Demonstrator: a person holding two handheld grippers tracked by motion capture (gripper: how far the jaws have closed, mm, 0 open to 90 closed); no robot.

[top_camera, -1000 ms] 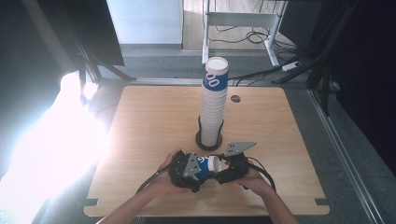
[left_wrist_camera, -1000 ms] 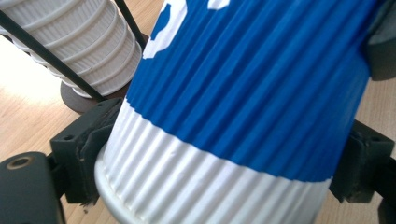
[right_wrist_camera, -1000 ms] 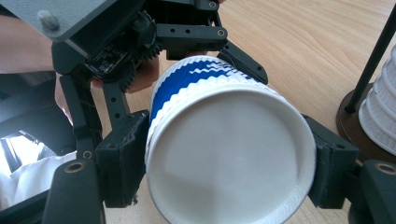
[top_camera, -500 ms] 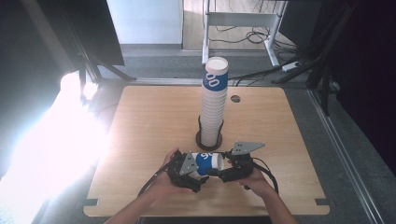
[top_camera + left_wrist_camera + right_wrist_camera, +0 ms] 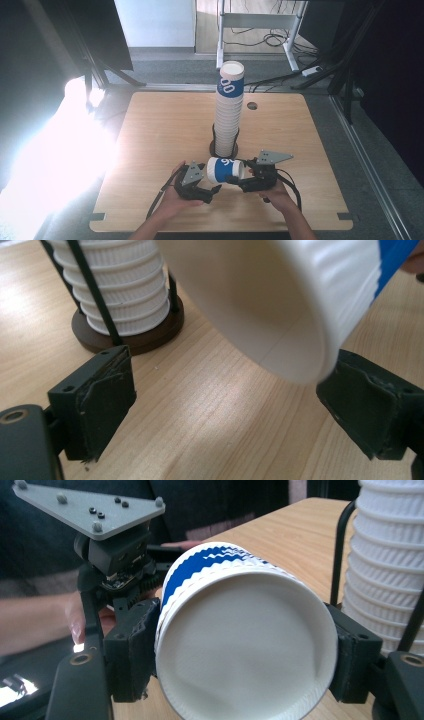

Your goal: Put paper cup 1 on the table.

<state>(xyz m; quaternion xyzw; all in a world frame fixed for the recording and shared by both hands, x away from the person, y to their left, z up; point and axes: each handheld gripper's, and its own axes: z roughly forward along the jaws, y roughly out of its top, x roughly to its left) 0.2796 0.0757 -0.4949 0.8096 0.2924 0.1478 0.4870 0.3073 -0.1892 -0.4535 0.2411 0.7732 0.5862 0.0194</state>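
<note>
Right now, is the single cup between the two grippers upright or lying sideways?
Sideways. The cup lies horizontally above the table, with the right gripper clamped on its base end and its open mouth toward the left gripper.

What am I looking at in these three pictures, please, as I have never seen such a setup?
No robot here: a person at a wooden table holds a hand tool with black tongs in each hand. The high view comes from a fixed camera above the table; the other two come from cameras riding on each tool, looking along its jaws.

On the table stands a tall stack of paper cups in a dark wire holder.

The right tongs are shut on a single blue and white cup, held on its side. In the right gripper view you see its bottom clamped between the jaws.

The left tongs are open; the cup's end hangs just above them, not gripped.
</note>
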